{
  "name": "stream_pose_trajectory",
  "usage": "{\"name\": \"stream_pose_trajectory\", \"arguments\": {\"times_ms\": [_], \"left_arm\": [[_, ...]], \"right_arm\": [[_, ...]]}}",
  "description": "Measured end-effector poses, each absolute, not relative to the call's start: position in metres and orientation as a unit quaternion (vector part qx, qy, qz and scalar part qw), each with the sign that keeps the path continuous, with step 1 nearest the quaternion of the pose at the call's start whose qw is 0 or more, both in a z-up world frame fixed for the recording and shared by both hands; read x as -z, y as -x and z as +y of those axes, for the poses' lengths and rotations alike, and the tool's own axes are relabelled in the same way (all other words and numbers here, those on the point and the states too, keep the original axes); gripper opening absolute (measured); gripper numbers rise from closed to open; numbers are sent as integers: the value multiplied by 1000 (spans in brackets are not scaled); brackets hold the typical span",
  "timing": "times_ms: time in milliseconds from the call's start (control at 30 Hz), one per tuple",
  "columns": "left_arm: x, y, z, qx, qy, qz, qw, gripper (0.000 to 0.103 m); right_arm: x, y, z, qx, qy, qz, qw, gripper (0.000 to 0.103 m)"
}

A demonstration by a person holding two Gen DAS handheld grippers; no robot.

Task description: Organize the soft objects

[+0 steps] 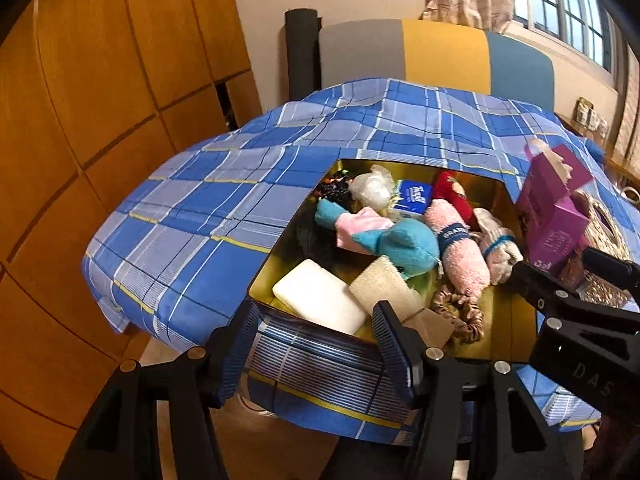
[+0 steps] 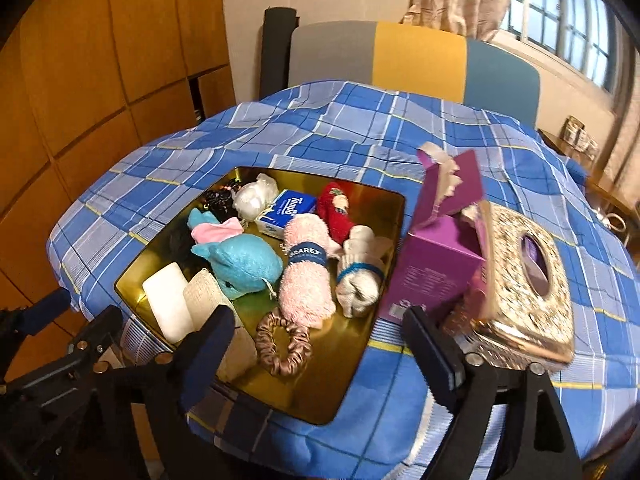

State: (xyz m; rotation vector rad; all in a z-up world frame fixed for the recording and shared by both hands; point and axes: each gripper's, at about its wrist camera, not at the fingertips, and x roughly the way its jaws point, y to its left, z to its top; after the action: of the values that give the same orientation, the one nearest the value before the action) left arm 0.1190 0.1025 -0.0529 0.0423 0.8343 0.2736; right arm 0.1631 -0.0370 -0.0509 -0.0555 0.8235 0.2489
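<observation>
A gold tin tray point(image 1: 500, 332) point(image 2: 360, 344) on the blue plaid cloth holds several soft things: a blue dolphin plush point(image 1: 404, 246) point(image 2: 244, 264), a rolled pink towel point(image 1: 460, 256) point(image 2: 306, 276), a white sock roll point(image 2: 358, 280), a red sock point(image 2: 336, 210), a white sponge point(image 1: 320, 298) point(image 2: 168, 306), a loofah pad point(image 1: 386, 286) and a satin scrunchie point(image 1: 460, 312) point(image 2: 282, 346). My left gripper point(image 1: 312, 354) hangs open over the tray's near rim with nothing between its fingers. My right gripper point(image 2: 320, 350) stands wide open above the scrunchie, holding nothing.
A torn purple carton point(image 1: 554, 216) point(image 2: 436, 256) stands right of the tray, against an ornate gold tissue box point(image 2: 524, 284). A tissue pack point(image 2: 286, 212) lies at the tray's back. A grey, yellow and blue chair back point(image 2: 416, 58) stands behind the table. Wooden cabinets fill the left.
</observation>
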Motion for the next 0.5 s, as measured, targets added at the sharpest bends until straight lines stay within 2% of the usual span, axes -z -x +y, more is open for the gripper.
{"name": "stream_pose_trajectory", "arguments": {"times_ms": [167, 500], "left_arm": [[51, -112, 89, -119, -29, 410, 904, 60], [41, -93, 87, -119, -1, 412, 903, 60]], "right_arm": [[46, -142, -51, -98, 20, 384, 918, 102], [39, -115, -76, -38, 7, 364, 930, 103]]}}
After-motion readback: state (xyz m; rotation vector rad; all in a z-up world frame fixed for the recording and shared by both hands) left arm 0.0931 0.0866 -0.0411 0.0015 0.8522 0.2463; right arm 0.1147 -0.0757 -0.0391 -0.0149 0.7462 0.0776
